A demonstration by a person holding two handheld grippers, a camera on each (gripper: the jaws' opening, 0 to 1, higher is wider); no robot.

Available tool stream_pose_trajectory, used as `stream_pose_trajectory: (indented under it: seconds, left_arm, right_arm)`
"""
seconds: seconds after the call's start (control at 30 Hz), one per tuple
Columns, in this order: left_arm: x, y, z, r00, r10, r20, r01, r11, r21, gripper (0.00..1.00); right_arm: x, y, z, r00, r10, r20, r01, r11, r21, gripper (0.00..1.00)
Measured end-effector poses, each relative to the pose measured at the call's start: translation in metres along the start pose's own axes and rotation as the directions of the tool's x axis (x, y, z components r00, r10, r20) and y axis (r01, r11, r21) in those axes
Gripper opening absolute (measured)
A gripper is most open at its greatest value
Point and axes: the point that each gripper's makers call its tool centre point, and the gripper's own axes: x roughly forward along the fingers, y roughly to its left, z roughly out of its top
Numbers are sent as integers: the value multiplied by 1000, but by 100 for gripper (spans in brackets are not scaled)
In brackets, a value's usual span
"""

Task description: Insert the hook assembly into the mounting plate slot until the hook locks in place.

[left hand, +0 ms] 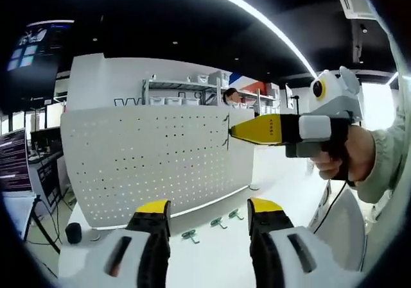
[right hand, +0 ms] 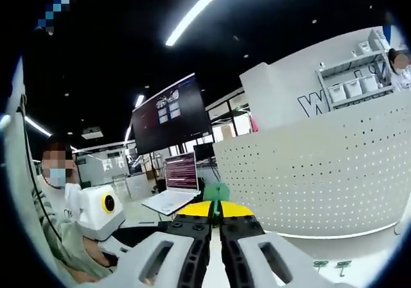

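1. Left gripper view, room: dark ceiling with a long light strip (left hand: 257, 12), shelving with bins (left hand: 173, 90) behind, monitors (left hand: 14, 161) at the left edge.

2. Left gripper view, surface: a white table (left hand: 218, 253) carries an upright white pegboard (left hand: 154, 166). Three spare hooks (left hand: 190, 236) lie on the table just in front of its foot.

3. Left gripper view, grippers: the left gripper (left hand: 209, 220) hangs with its jaws wide apart and nothing between them. The right gripper (left hand: 232, 130) comes in from the right, held by a hand (left hand: 350, 156). Its yellow tips are closed on a thin dark hook (left hand: 227, 133), which sits right at the board's face; whether it is already seated in a hole I cannot tell.

4. Right gripper view: the right gripper (right hand: 215, 219) has its jaws pressed together on a small green piece (right hand: 216, 192), probably the hook's base. Beyond are the pegboard (right hand: 321, 172), a laptop (right hand: 174, 185), a big screen (right hand: 172, 113) and a seated person (right hand: 61, 230).

5. Handling, as a judgement: the hook looks light, stiff and thin, so it could twist or slip in the pinch. Hold it by the base, leaving the prongs free to enter the holes. The board may rock under a push, so the free left gripper could steady it.
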Motion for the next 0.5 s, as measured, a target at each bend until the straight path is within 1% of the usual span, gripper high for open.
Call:
stream_pose_trajectory:
  seconds: [0.13,0.23,0.43,0.5]
  left_arm:
    - [-2,3,-10,1000,10,-23,-10,1000,-14,50]
    - [-3,4,-15,999,13,-33,-13,1000,-16,50]
    - [-7,10,-29,998,22,-63,-24,999,-33,49]
    - [-7,11,-33,997,24,-69,-26,999,-35,49]
  right_arm:
    - [1,-13,0,999,-37,-2,36,999,-31,2]
    - [1,-22,-1,998,-61,-1,61,997,-36,2]
    - [3,-47,1,992,-124,3,124,991,-58,2]
    - [3,-58,1,988,-156,1,155,984,-85,2]
